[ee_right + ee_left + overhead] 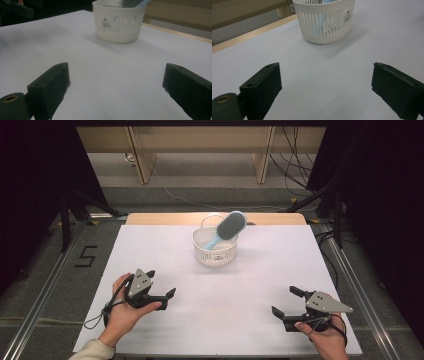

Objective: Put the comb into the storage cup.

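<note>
Here we hold both claws low over the white desk (165, 245), each spread wide and empty: the left claw (161, 286) and the right claw (286, 301) sit well apart, at the near corners. Ahead of both, between their lines of sight, stands the white slatted basket (215, 251), with the blue hairbrush (227, 228) leaning in it, head up and jutting past the far rim. The risk we see lies in that lean: a claw brushing the head could lever the light basket over, or slide it toward the desk's far edge, which it stands near. How deep the handle sits we cannot tell through the slats, so a pinch on it might slip.
</note>
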Motion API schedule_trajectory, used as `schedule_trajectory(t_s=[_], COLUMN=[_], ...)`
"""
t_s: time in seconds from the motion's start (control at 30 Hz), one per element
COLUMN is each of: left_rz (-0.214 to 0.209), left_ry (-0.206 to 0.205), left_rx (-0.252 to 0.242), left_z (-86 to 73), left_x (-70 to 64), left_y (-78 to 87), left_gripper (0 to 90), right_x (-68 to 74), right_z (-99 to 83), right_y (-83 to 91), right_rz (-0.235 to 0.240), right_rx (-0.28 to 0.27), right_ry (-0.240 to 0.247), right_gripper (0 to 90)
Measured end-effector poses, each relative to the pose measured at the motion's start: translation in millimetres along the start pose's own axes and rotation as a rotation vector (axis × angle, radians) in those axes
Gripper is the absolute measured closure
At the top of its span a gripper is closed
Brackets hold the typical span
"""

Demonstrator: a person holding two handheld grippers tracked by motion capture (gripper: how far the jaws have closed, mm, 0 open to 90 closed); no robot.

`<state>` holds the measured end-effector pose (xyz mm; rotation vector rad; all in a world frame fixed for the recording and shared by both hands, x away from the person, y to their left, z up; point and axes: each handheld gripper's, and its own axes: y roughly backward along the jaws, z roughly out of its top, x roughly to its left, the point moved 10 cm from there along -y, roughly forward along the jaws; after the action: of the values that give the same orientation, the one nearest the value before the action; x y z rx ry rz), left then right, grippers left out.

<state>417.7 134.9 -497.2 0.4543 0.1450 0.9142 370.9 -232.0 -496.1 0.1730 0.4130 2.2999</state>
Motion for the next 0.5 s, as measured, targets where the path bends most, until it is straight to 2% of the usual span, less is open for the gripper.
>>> schedule_trajectory(t_s=[0.3, 0.5], left_rz=[0.002, 0.004], left_ry=[0.000, 0.004], left_rx=[0.012, 0.023], left_z=[-9.1, -13.9], left_x=[-0.6, 0.4], left_y=[3.9, 0.1], left_gripper=[8.7, 8.8], right_x=[0.6, 0.2], right_z=[-0.8, -1.3], right_y=[-0.5, -0.9], right_rz=[0.003, 0.003], right_rx=[0.006, 0.007], right_ry=[0.001, 0.003], right_gripper=[8.0, 8.0])
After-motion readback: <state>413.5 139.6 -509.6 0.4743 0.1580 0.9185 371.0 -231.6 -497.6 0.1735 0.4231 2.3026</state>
